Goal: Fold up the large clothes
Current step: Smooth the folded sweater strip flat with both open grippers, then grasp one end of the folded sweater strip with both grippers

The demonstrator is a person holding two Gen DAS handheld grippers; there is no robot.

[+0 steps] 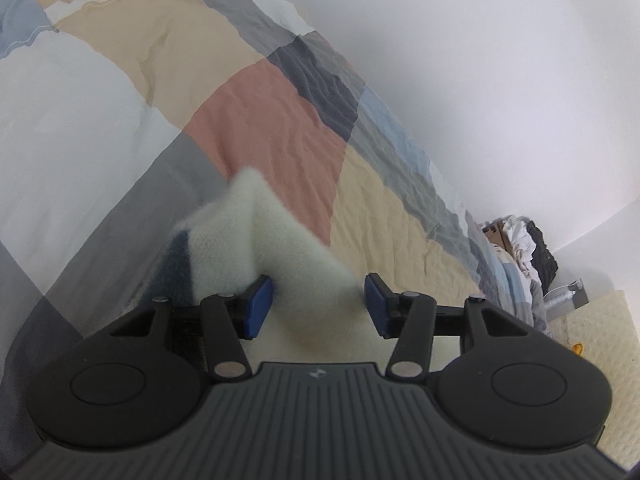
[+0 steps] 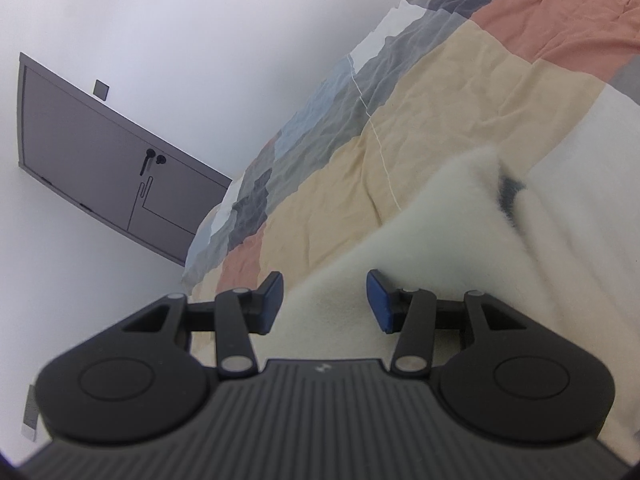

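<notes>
Fluffy cream garment (image 1: 280, 240) bunched on the patchwork quilt (image 1: 256, 120), between both sets of jaws.

Left hand-held gripper (image 1: 319, 306) and right hand-held gripper (image 2: 326, 300) half open, fleece in the gaps, pads apparently not pressing. Soft, light, limp, likely to sag and slide; best pinched at edges or corners. Beyond the garment, quilt, then wall.

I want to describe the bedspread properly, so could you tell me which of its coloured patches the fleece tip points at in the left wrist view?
The salmon-pink patch; the fleece tip overlaps its lower edge.
</notes>
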